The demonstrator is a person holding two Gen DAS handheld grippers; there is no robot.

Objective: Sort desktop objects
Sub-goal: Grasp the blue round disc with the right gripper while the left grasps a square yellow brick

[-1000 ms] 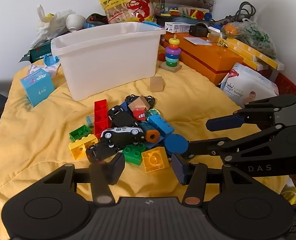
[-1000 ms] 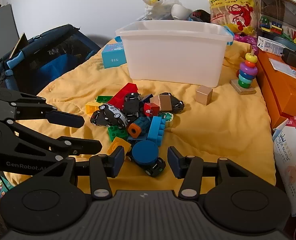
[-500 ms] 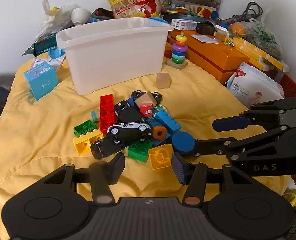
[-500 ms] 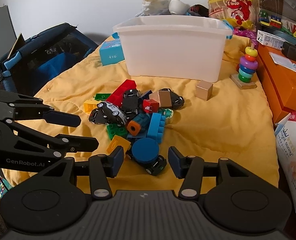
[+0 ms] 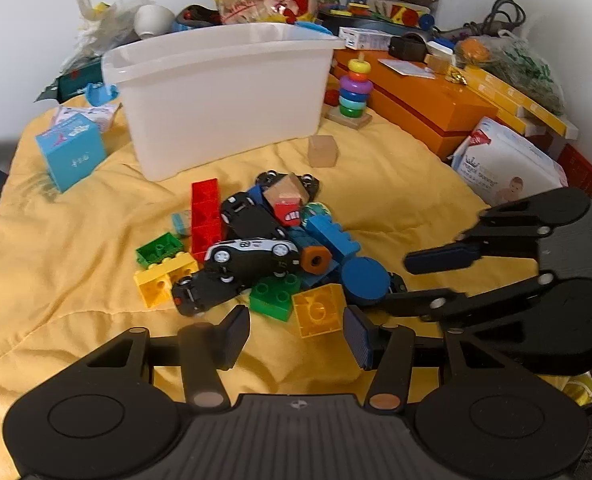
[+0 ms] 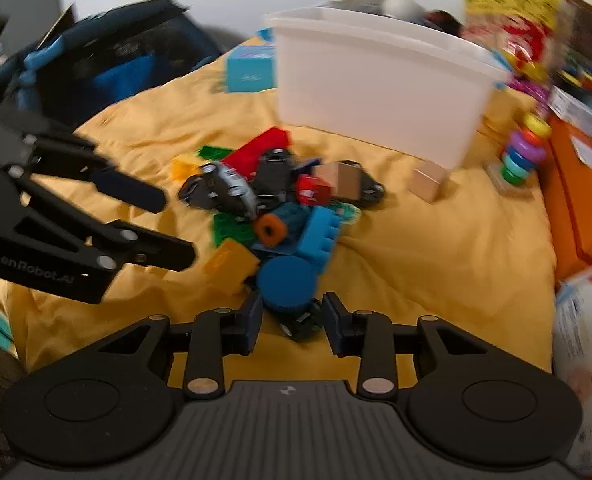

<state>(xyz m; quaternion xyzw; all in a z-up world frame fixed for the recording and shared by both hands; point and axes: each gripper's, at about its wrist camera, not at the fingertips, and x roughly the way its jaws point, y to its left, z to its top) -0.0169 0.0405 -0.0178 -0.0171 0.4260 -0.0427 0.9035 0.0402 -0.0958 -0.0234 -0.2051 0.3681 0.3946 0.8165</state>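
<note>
A heap of toys lies on the yellow cloth point(image 5: 56, 272): black toy cars point(image 5: 252, 254), red, green, yellow and blue bricks, a wooden block point(image 5: 323, 151). A dark car with a blue disc on top point(image 6: 290, 282) sits at the heap's near edge. My right gripper point(image 6: 292, 322) is open, its fingers on either side of that car, close but apart from it. It also shows in the left wrist view point(image 5: 428, 280). My left gripper point(image 5: 296, 330) is open and empty, just short of a yellow brick point(image 5: 318, 310). A white bin point(image 5: 224, 92) stands behind the heap.
A light blue box point(image 5: 72, 152) sits left of the bin. A ring stacker point(image 5: 354, 90), orange boxes point(image 5: 436, 108) and a white pack point(image 5: 508, 164) line the right side. A dark blue bag point(image 6: 108, 64) stands beyond the cloth's left edge. Clutter fills the back.
My right gripper has moved forward and narrowed around the blue-topped car; its view is now blurred. My left gripper has edged forward toward the heap.
</note>
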